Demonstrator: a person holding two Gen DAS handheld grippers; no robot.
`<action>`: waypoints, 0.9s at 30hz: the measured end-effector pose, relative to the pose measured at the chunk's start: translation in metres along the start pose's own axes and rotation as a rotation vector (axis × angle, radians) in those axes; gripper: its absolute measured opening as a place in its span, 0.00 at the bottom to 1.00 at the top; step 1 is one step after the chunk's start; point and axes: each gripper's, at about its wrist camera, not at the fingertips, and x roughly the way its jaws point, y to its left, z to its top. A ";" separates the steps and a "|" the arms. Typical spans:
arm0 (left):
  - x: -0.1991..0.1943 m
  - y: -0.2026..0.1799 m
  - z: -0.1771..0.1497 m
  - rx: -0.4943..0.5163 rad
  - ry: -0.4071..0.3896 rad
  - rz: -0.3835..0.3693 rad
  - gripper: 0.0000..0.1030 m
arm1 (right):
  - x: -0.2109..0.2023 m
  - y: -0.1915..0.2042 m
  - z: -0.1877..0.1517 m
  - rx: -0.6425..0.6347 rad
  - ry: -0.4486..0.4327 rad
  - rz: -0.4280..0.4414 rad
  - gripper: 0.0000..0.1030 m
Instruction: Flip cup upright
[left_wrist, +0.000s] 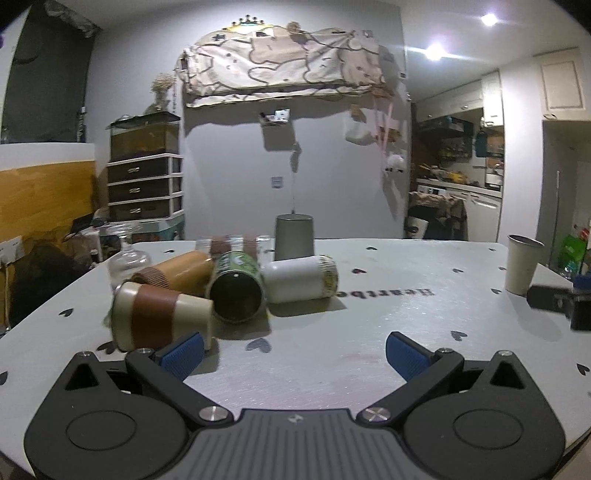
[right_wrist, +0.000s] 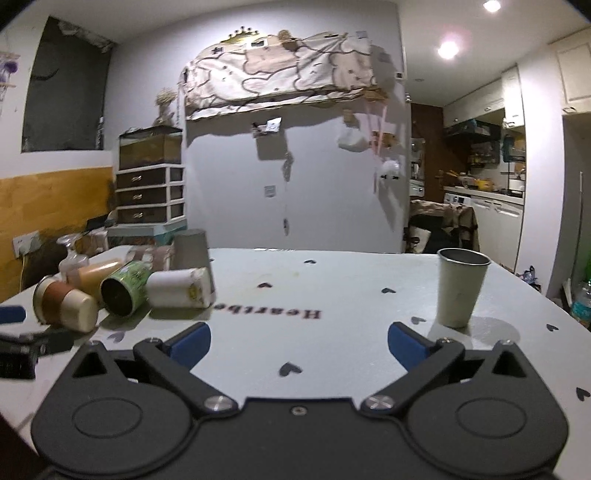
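Both tongs (left_wrist: 294, 351) (right_wrist: 299, 343) gape empty over bare table (right_wrist: 332, 354); tipped cups (left_wrist: 236, 288) crowd left.

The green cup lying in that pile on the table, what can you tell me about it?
The green cup lies on its side on the grey table, its round open mouth turned toward the cameras, its inside dark and apparently empty. Its outer wall carries a green patterned print. It sits mid-pile: a white cup lies against one side, a tan cup against the other, and a cream cup with a brown band lies just in front. Neither gripper touches it.
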 end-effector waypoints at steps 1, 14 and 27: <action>-0.001 0.002 0.000 -0.005 0.000 0.004 1.00 | -0.001 0.003 -0.001 -0.004 0.002 0.002 1.00; -0.008 0.012 -0.002 -0.032 0.001 0.027 1.00 | -0.007 0.023 -0.004 -0.016 0.009 0.040 1.00; -0.008 0.011 -0.002 -0.027 -0.004 0.013 1.00 | -0.011 0.027 -0.004 -0.016 0.004 0.018 1.00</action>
